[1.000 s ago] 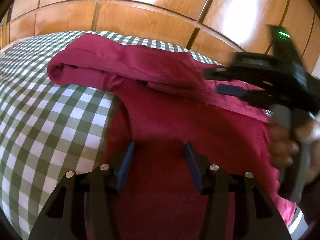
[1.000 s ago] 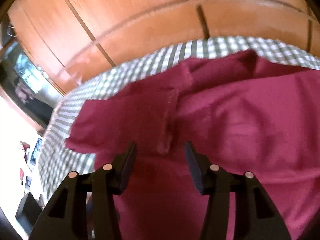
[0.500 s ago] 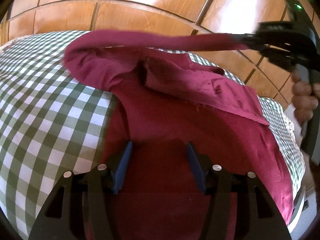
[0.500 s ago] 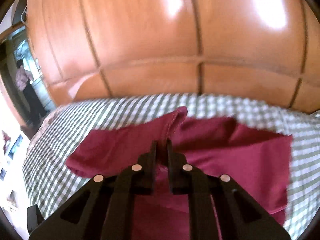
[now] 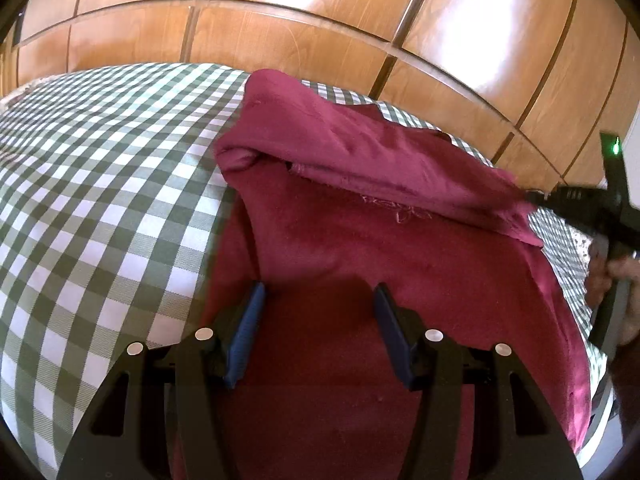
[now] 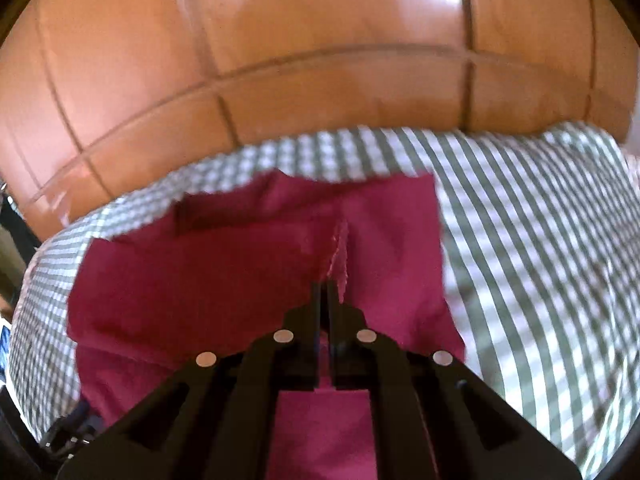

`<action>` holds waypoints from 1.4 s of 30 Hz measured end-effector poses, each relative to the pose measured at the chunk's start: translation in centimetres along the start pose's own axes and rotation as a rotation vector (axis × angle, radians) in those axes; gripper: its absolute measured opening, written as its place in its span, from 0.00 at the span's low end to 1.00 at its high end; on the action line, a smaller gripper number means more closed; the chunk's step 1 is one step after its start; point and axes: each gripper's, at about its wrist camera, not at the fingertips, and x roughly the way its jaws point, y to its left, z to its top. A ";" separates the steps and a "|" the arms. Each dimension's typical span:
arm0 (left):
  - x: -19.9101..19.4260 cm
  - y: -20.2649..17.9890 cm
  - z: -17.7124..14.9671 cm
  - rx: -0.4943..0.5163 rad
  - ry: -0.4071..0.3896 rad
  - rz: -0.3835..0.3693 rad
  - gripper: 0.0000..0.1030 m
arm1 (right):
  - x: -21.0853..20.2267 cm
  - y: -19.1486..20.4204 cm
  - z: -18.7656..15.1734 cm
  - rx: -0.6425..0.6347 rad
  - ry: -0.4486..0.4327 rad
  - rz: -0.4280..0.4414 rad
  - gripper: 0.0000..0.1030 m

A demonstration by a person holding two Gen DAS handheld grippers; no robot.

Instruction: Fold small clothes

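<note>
Being pinched in the right tool (image 6: pixel 325 292), maroon cloth's (image 5: pixel 360 240) frayed edge, left tool (image 5: pixel 318 308) being held apart over it, holding hand (image 5: pixel 612 280) being shown only in left view.

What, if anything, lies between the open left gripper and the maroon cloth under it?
Nothing visible. The left gripper hangs open directly over the maroon cloth with only bare fabric between its fingers. The right gripper, shut on the cloth's frayed edge, sits off to the side, clear of that path.
</note>
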 end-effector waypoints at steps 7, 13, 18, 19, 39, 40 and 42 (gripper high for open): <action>-0.2 -0.2 0.6 0.007 0.035 0.008 0.54 | 1.2 -2.3 -1.8 0.043 0.023 -0.042 0.02; -1.9 1.6 3.5 -0.127 0.032 -0.093 0.54 | 0.0 -1.6 -1.8 0.010 -0.022 -0.064 0.02; 0.1 1.7 7.8 -0.225 0.028 -0.226 0.69 | 1.8 -1.4 -2.7 -0.010 0.022 -0.085 0.02; 0.9 1.7 8.5 -0.248 0.027 -0.246 0.70 | 1.9 -1.4 -2.8 -0.010 0.019 -0.087 0.02; -1.2 4.2 12.8 -0.203 -0.076 0.005 0.63 | -1.2 -0.9 -1.2 -0.062 -0.067 -0.075 0.35; -0.8 3.0 13.3 -0.162 -0.077 -0.003 0.63 | -1.8 -0.5 -0.8 -0.073 -0.085 -0.068 0.35; 0.9 0.4 14.1 -0.062 -0.065 -0.005 0.64 | -2.1 0.6 0.1 -0.088 -0.089 -0.029 0.35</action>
